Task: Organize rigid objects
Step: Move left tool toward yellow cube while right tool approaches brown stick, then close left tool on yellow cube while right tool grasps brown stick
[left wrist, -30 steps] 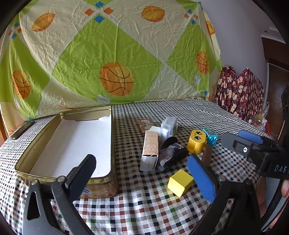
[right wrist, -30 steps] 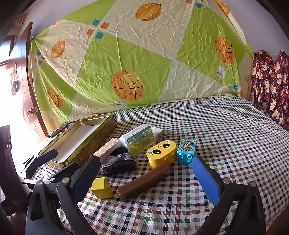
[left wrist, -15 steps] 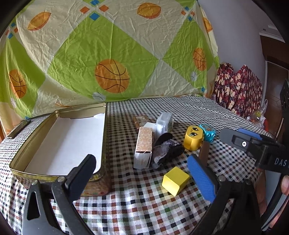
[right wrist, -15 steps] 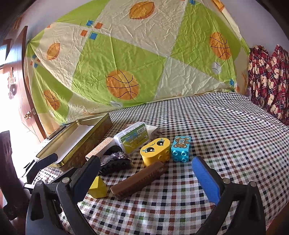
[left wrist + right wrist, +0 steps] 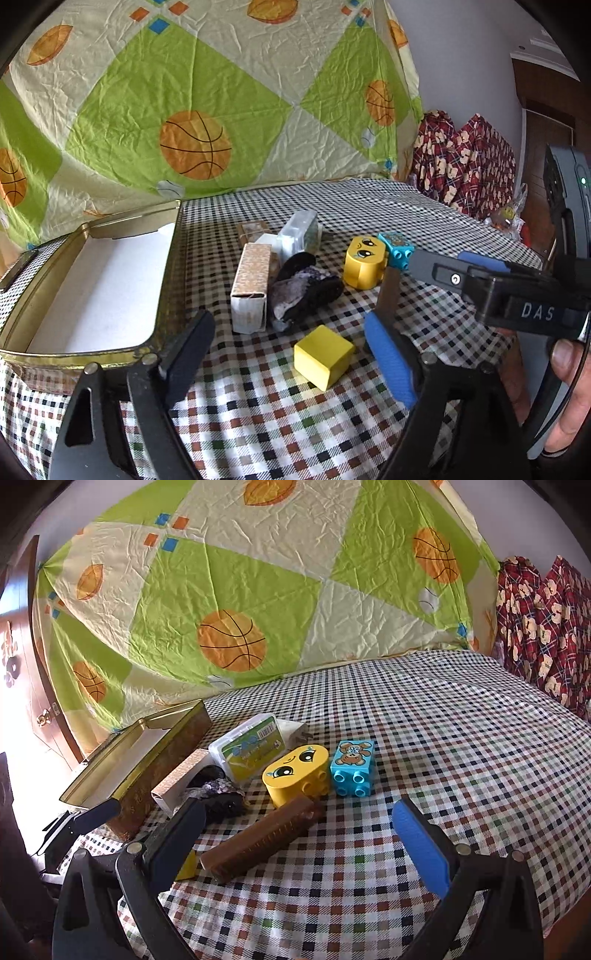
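Observation:
A yellow cube (image 5: 323, 356) lies on the checked tablecloth between the fingers of my left gripper (image 5: 288, 354). Its jaws are closing, and neither pad touches the cube. An open gold tin (image 5: 162, 280) with a white floor stands to the left. My right gripper (image 5: 299, 845) is open, with a brown bar (image 5: 258, 840) lying between its fingers, untouched. Behind the bar sit a yellow face brick (image 5: 295, 771) and a blue monkey brick (image 5: 352, 766). The right gripper (image 5: 443, 266) also shows at the right of the left wrist view, above the bar (image 5: 388, 295).
A patterned carton (image 5: 253, 284), a dark crumpled object (image 5: 306, 291), a clear plastic box (image 5: 299, 236) and a small brown box (image 5: 253, 229) cluster beside the tin. A white plug (image 5: 291, 727) lies behind them. A ball-printed sheet hangs at the back. A hand (image 5: 565, 387) holds the right gripper.
The left gripper's fingers have come closer together around the yellow cube. Both views have shifted a little toward the objects; nothing on the table has moved.

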